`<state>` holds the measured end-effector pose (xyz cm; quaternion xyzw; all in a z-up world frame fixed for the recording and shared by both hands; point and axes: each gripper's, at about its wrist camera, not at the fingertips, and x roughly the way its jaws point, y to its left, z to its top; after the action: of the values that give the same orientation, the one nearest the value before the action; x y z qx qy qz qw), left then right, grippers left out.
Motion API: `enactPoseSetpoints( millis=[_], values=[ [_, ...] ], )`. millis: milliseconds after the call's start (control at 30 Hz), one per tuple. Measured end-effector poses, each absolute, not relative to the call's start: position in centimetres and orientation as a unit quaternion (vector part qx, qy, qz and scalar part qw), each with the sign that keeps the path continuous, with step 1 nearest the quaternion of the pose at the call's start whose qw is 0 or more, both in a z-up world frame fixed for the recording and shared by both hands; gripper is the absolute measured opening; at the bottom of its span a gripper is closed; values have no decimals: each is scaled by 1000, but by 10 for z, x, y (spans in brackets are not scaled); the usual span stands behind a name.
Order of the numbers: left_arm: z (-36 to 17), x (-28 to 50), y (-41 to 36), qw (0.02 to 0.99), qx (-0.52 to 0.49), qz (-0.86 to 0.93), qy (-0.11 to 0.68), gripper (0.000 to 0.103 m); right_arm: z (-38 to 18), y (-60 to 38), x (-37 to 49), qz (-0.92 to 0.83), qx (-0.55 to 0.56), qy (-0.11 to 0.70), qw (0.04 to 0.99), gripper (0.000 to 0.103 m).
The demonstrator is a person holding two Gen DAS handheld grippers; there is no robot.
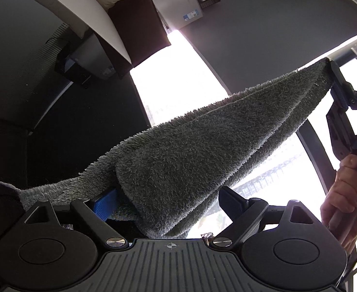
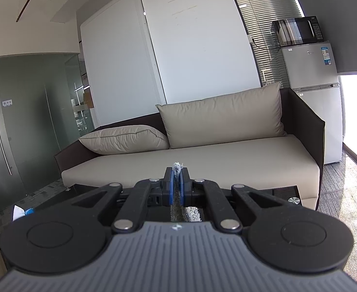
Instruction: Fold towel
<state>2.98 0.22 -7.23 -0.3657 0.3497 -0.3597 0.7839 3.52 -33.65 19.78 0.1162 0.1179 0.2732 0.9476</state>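
My left gripper (image 1: 168,202) gapes wide, the grey towel (image 1: 190,150) draped across its fingers and stretching to upper right, where my right gripper (image 1: 334,77) pinches a corner. Right view only: jaws clamped on a towel sliver (image 2: 177,168), sofa (image 2: 202,158) beyond.

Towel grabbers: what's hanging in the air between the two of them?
The grey towel stretches between them, seen in the left wrist view. The right gripper pinches its far corner, and the near end drapes between the open left gripper's fingers.
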Motion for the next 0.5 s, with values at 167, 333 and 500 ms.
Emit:
enactPoseSetpoints(
  millis=[167, 333, 500],
  values=[
    [-64, 22, 4, 790, -361, -359, 343, 88, 198, -337, 34, 273, 118, 118, 948, 5],
    [-62, 23, 5, 790, -370, -361, 329, 81, 199, -336, 32, 274, 118, 117, 947, 5],
    [-66, 32, -3, 797, -360, -363, 321, 57, 199, -334, 31, 274, 118, 117, 947, 5]
  ],
)
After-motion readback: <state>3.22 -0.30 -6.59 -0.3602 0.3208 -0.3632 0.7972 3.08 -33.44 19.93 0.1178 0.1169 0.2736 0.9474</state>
